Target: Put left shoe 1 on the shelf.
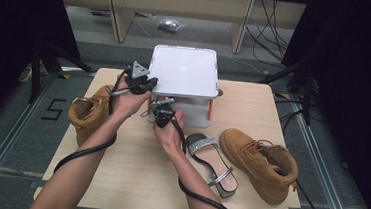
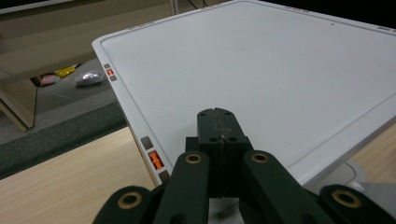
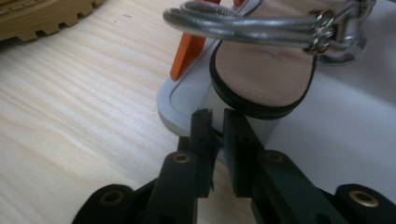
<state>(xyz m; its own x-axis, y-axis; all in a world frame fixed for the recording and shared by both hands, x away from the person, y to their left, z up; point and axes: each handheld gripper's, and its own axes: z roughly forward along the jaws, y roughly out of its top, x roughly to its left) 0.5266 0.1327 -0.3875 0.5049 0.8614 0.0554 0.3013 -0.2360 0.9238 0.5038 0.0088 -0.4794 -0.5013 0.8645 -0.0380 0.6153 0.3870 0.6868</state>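
Right gripper (image 3: 215,114) parted by a narrow slit, empty, tips just below black-edged heel of silver-strapped sandal (image 3: 261,70) lying inside white smooth plastic shoe rack (image 1: 183,72), lower shelf, far centre of pale wood table (image 1: 132,180). Left gripper (image 2: 218,126) pressed together, empty, over rack's flat top panel.

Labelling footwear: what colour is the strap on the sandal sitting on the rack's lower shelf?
Silver, metallic, with a ring buckle; the sandal strap shows best in the right gripper view.
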